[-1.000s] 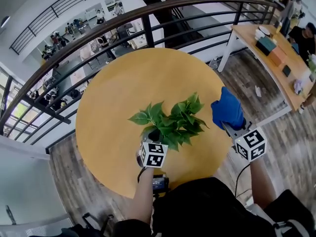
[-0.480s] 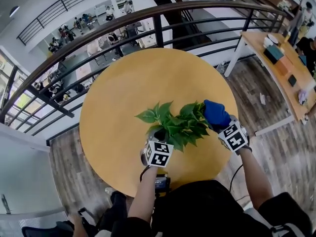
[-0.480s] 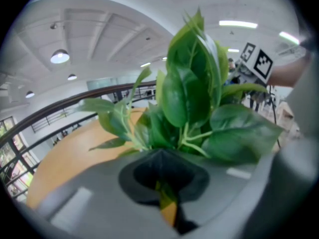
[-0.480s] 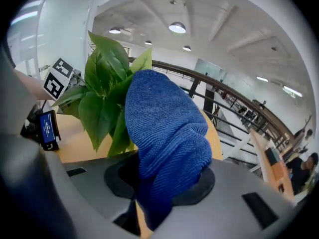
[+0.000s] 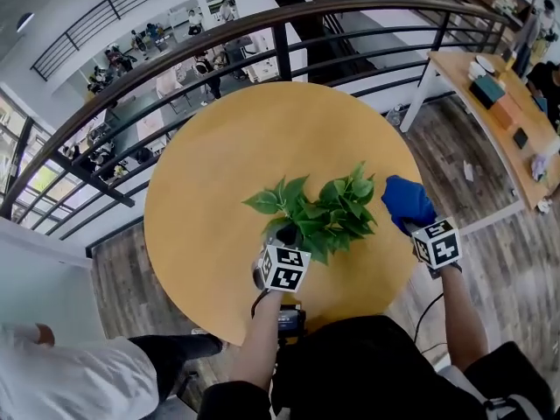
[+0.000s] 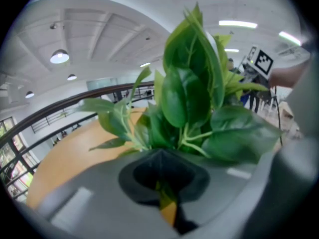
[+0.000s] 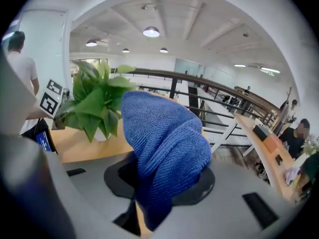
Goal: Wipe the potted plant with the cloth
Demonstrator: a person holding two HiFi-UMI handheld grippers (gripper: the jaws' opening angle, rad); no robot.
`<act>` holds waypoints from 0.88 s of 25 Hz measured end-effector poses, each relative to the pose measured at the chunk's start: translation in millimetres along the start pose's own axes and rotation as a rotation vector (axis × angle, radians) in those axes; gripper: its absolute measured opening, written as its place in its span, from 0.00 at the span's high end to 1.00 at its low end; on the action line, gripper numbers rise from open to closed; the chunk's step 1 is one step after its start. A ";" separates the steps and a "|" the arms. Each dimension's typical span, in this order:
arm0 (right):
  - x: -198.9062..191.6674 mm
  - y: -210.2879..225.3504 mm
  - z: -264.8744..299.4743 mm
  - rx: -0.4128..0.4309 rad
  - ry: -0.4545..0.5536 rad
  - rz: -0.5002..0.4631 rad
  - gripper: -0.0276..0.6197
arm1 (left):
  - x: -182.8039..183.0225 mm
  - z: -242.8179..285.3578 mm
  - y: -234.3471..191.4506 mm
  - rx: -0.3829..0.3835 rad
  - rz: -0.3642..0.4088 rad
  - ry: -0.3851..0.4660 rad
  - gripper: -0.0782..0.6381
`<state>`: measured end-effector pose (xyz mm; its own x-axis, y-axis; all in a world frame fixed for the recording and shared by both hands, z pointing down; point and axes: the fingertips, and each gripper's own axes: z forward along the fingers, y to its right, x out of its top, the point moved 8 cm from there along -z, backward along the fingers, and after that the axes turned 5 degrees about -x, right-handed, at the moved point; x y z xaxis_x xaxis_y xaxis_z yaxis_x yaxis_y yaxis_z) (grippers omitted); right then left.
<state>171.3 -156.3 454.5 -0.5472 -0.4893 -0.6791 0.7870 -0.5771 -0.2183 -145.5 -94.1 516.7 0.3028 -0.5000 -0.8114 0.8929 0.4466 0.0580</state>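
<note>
Green leafy potted plant (image 5: 322, 215) sits near the centre of the round yellow-orange wooden table (image 5: 210, 164), a bit toward 4 o'clock.

L gripper (image 5: 278, 241) is in at the plant's base from 7 o'clock. Its own view shows the jaws nearly together w/ a bit of green stem or leaf pinched in the slit and foliage rising right behind. Looks like a steadying hold, prob. low on the plant, though the exact part is hard to tell.

R gripper (image 5: 418, 228) is clamped on a bunched blue knitted cloth (image 5: 404, 201). The wad bulges out over the jaws and hides the tips. The cloth is at the plant's 3 o'clock, just beside the outer leaves. From the head view it seems apart from them, no clear contact.

Step in hand, as I read it: mid-wipe, btwn strokes, cloth off the leaves on the R side.

Next move needs the cloth brought in toward 9 o'clock onto the outer leaves, w/ light pressure along the blades, not across. The leaves are thin and will bend or tear if dragged. The L grip has to hold the plant, or the pot may tip or slide.
</note>
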 end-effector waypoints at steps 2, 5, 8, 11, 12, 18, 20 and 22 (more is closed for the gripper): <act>24.2 5.8 -20.9 -0.025 0.090 -0.010 0.75 | 0.3 1.6 1.5 -0.001 0.001 -0.001 0.89; 70.0 -4.6 -54.5 -0.012 0.235 -0.082 0.75 | 0.8 2.7 1.0 -0.001 0.004 -0.001 0.89; 102.8 -32.8 -70.9 0.039 0.304 -0.193 0.75 | 0.1 1.6 1.1 0.001 0.003 -0.003 0.89; 104.4 -69.7 -60.7 0.103 0.258 -0.352 0.75 | -1.4 1.0 1.2 0.002 -0.002 -0.008 0.89; 98.1 -80.5 -56.8 0.115 0.228 -0.409 0.75 | -1.4 1.1 1.7 -0.001 -0.002 -0.009 0.89; 49.0 -107.3 -51.5 0.141 0.111 -0.547 0.75 | 2.4 2.8 0.2 -0.003 0.005 -0.007 0.89; 31.0 -109.6 -49.2 0.149 0.066 -0.558 0.75 | 1.5 2.4 -0.3 -0.002 0.003 -0.009 0.89; 13.4 -111.4 -47.9 0.159 0.019 -0.562 0.75 | 1.9 2.9 0.1 -0.005 0.003 -0.011 0.89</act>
<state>89.9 -67.3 436.1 -0.8619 -0.0684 -0.5024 0.3241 -0.8363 -0.4422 -143.9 -97.2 516.8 0.3091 -0.5068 -0.8047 0.8903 0.4518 0.0575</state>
